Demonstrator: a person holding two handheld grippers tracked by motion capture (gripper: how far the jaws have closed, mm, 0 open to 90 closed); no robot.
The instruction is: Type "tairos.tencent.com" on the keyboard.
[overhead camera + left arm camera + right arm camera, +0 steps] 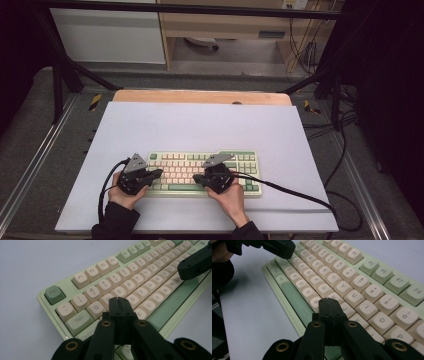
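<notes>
Black jaws are pressed together on both your tongs, holding nothing: your left gripper (pixel 118 300) tips over the keys near S, your right gripper (pixel 329 300) over those near N. Beneath them the pale green keyboard (pixel 202 172) lies near the white worktop's (pixel 200 125) front edge.
</notes>
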